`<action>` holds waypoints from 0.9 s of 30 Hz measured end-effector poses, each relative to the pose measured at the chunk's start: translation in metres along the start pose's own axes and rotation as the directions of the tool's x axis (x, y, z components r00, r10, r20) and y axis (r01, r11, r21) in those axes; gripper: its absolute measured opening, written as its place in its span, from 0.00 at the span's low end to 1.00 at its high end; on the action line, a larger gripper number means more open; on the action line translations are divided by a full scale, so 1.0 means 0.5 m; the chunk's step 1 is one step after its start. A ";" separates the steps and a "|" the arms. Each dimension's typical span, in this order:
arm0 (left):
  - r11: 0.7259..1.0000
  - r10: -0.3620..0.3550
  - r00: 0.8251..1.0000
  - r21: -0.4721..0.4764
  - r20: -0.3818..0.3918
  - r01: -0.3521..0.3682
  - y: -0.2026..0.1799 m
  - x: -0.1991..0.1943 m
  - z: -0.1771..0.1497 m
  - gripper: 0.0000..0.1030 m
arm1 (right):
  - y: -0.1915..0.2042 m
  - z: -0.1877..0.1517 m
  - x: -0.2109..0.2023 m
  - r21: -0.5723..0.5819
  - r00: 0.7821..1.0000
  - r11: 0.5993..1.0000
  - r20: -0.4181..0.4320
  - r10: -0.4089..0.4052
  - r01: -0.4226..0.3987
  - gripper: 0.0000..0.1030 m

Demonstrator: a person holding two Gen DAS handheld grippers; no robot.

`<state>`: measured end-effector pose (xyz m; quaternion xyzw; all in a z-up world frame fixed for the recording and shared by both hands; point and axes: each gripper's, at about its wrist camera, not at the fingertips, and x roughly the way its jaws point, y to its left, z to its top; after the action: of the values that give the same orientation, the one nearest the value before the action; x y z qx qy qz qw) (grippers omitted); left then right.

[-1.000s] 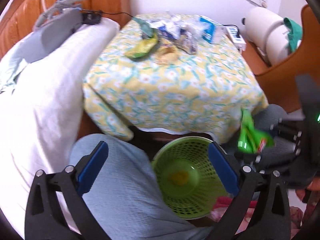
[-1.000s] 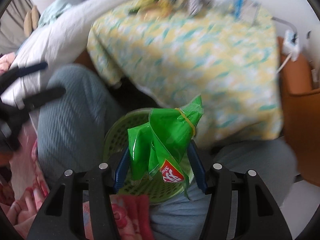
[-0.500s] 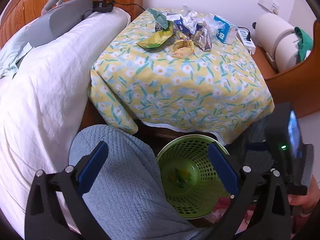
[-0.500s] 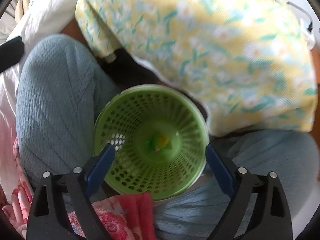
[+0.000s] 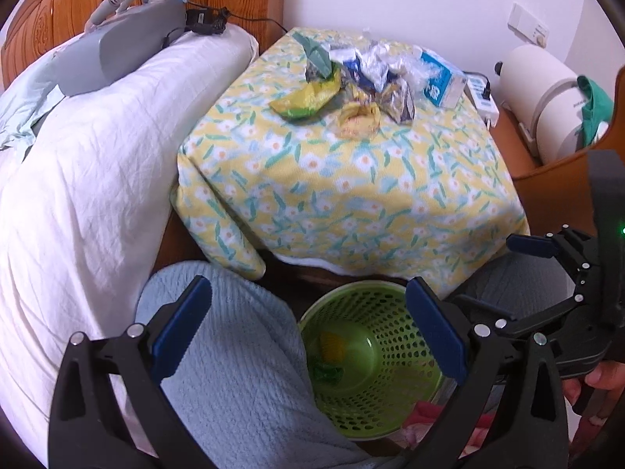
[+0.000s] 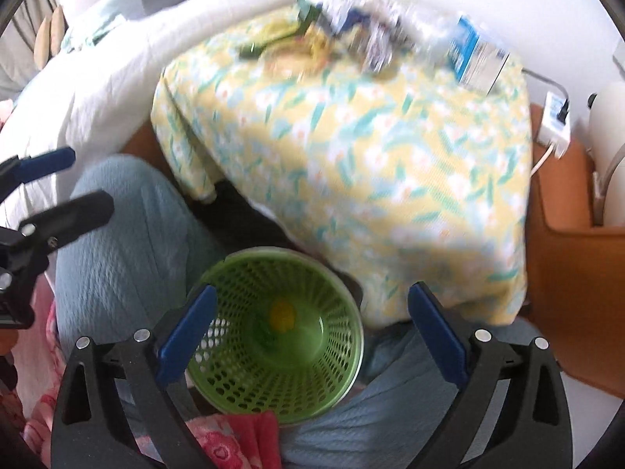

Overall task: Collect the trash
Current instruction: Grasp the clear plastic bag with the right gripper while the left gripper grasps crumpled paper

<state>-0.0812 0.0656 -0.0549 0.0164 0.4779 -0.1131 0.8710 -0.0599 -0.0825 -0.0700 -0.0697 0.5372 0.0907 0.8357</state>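
Observation:
A green mesh basket point(image 5: 402, 351) point(image 6: 242, 375) stands on the floor between a person's knees, below the table's front edge. A green snack bag point(image 5: 326, 371) and a yellow scrap point(image 5: 332, 346) point(image 6: 281, 314) lie at its bottom. My right gripper point(image 6: 312, 293) point(image 5: 492, 273) hovers above the basket, its jaws opening with nothing between them. My left gripper point(image 5: 308, 289) point(image 6: 82, 179) is open and empty over the left knee and the basket. A pile of wrappers point(image 5: 351, 78), with a yellow-green bag point(image 5: 308, 97) and a blue-white carton point(image 5: 443, 80), lies at the table's far side.
The table wears a yellow floral cloth point(image 5: 351, 195). A bed with a white pillow point(image 5: 78, 156) and a grey device point(image 5: 125, 47) lies to the left. To the right are a white cylinder appliance point(image 5: 547, 90) and a power strip point(image 5: 484, 101). Blue-grey trouser legs point(image 5: 234, 371) flank the basket.
The right gripper opened and let go of the green snack bag, which now lies in the basket. It then rose and tilted toward the table. The left gripper barely moved.

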 end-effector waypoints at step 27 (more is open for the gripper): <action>1.000 -0.014 0.988 -0.013 0.157 0.017 -0.032 0.091 0.245 0.92 | -0.246 0.343 0.071 0.406 0.975 0.900 0.208 0.078 -0.159 0.65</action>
<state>0.0404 0.0252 -0.0255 -0.0024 0.4088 -0.1175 0.9050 0.1341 -0.1629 -0.0294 0.1535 0.4667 0.0299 0.8705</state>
